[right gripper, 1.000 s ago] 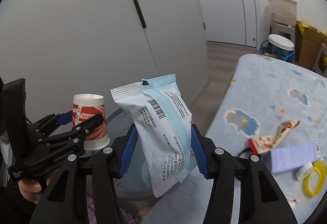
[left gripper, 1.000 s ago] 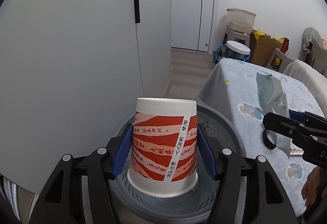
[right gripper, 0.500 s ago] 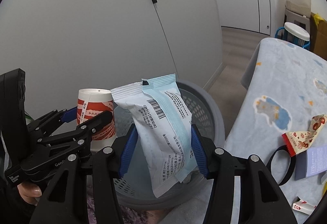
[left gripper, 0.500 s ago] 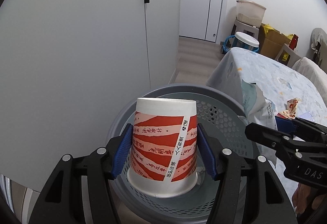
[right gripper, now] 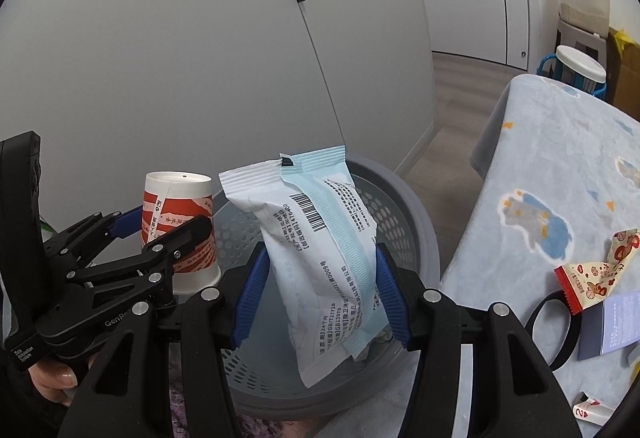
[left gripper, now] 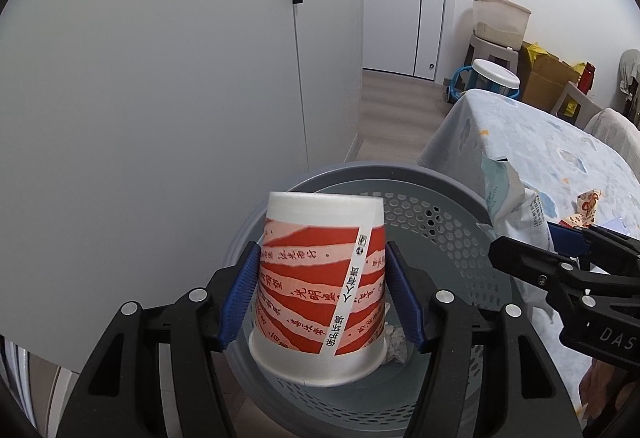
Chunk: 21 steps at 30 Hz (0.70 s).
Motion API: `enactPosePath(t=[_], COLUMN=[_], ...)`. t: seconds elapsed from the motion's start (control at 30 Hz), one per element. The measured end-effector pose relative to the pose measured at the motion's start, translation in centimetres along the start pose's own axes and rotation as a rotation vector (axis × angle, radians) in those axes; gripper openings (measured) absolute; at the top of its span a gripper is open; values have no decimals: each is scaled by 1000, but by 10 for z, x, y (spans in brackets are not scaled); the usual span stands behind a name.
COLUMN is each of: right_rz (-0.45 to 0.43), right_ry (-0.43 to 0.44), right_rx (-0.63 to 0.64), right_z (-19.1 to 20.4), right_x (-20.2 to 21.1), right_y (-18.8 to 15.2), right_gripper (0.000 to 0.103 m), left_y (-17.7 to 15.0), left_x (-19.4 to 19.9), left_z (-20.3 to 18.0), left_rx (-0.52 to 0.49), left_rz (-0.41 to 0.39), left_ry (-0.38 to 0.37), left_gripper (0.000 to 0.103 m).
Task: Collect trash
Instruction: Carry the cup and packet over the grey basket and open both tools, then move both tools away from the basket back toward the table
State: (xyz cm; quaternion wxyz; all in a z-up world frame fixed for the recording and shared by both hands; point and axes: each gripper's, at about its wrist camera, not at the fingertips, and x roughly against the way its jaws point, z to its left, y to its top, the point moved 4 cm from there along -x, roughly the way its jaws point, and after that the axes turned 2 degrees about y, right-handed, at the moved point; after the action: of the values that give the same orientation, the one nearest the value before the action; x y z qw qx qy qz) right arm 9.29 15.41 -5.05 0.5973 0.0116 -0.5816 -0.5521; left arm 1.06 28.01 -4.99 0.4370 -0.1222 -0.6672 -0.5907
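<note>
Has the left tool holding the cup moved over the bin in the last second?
Yes. The left tool has carried the paper cup forward, over the grey basket, whose far rim now shows beyond the cup.

The left gripper [left gripper: 322, 298] is closed, its blue pads [left gripper: 240, 294] pressing both sides of an upturned red-and-white paper cup [left gripper: 320, 278], and a bare thumb [right gripper: 56, 378] of the person's hand shows below its black handle. The right gripper [right gripper: 316, 298] sits just to the left gripper's right, side by side with it, likewise clamped, its blue pads [right gripper: 252, 294] squeezing a white and pale-blue wipes packet [right gripper: 320, 258] held upright.
</note>
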Motion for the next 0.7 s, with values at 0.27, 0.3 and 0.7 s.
enactPosePath(t=[0.27,0.3,0.7], right_rz=[-16,-16,-34], right_ry=[-21,-22,-56], right_rx=[13,15,29], right_z=[1,1,-1], right_x=[0,0,4], right_y=[2,3,4], right_gripper=[74,74,74], left_y=[1,1,-1], left_x=[1,1,2], left_z=[8,9,12], left_rx=[24,25,24], left_rz=[-18,-18,-19], left_ry=[34,36,46], left_gripper=[79,79,79])
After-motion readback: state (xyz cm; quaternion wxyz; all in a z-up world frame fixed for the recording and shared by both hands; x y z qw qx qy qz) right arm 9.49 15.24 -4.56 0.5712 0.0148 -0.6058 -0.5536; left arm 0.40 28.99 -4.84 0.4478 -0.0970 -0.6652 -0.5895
